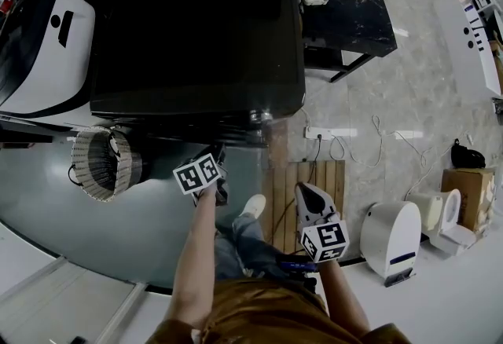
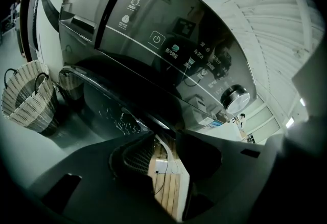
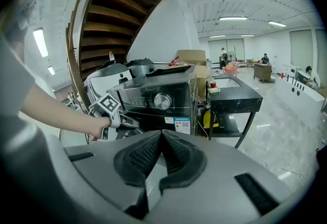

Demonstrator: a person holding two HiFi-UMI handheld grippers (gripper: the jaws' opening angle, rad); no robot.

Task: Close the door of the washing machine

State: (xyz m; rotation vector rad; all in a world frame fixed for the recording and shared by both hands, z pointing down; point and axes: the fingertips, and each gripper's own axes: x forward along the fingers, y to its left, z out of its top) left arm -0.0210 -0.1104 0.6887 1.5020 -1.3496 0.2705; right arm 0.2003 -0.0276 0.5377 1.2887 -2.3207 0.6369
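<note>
The black washing machine (image 1: 196, 28) fills the middle of the head view. In the left gripper view its front shows the control panel, a silver knob (image 2: 236, 99) and the dark round door (image 2: 110, 110). I cannot tell whether the door sits fully against the front. My left gripper (image 1: 218, 155) is right in front of the door, its jaws open (image 2: 166, 161) with only the floor showing between them. The right gripper view shows the left gripper (image 3: 110, 110) held at the machine's front. My right gripper (image 1: 304, 192) hangs back over the floor, shut (image 3: 161, 134) on nothing.
A woven basket (image 1: 102, 166) stands on the floor left of the machine. A black table (image 1: 346, 16) stands to its right. A wooden slat board (image 1: 310, 177), a power strip with cables (image 1: 318, 133), a white appliance (image 1: 391, 236) and a cardboard box (image 1: 468, 193) lie at the right.
</note>
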